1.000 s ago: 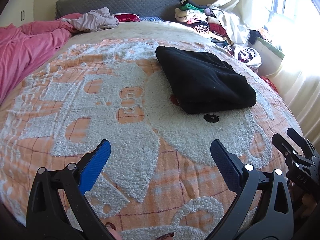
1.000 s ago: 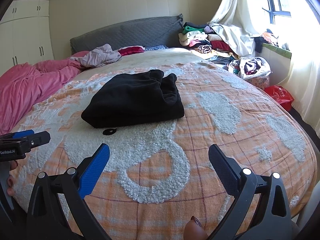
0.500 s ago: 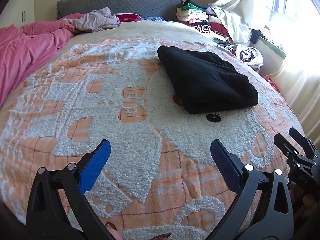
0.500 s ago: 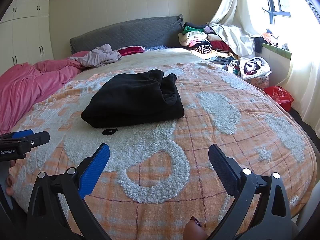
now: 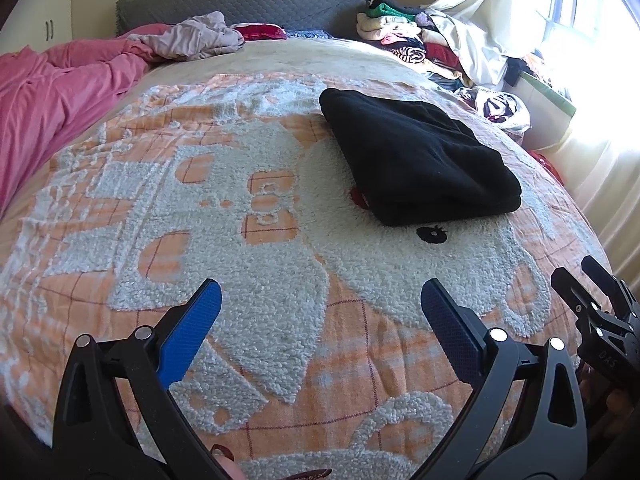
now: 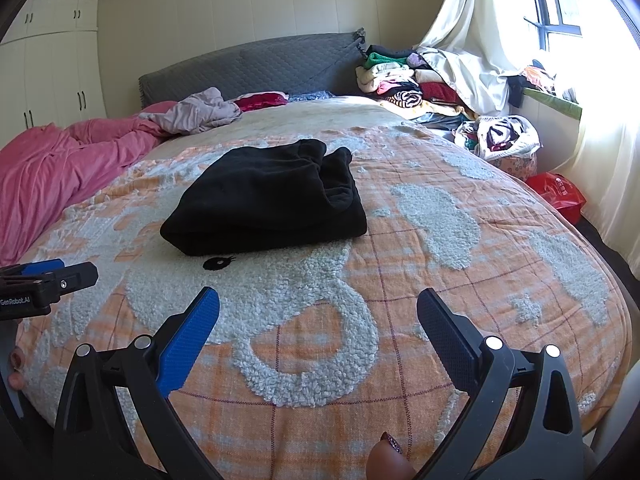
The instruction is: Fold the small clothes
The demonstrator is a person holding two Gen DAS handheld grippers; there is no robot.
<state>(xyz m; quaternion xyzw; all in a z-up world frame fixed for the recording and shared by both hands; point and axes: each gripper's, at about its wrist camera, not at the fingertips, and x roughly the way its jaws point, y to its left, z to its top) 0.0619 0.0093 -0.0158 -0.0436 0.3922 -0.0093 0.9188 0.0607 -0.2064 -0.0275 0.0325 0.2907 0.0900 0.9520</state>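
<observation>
Near the middle of the bed (image 6: 500, 264), toward its right edge, the black garment (image 6: 264, 200) lies folded. The left gripper (image 5: 320, 312) and right gripper (image 6: 318, 312) hover released near the foot edge, both empty. Best leave that fold undisturbed and fetch 1 fresh piece.

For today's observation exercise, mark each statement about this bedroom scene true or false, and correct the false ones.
1. The black garment lies folded on the orange and white blanket. True.
2. The left gripper is shut on the black garment. False: its fingers stand open, holding nothing, short of the garment.
3. A pile of clothes sits near the headboard by the window. True.
4. The right gripper holds a red bag. False: it is open and empty; the red bag lies beside the bed.
5. A pink duvet is spread over the black garment. False: it lies bunched apart from it.
</observation>
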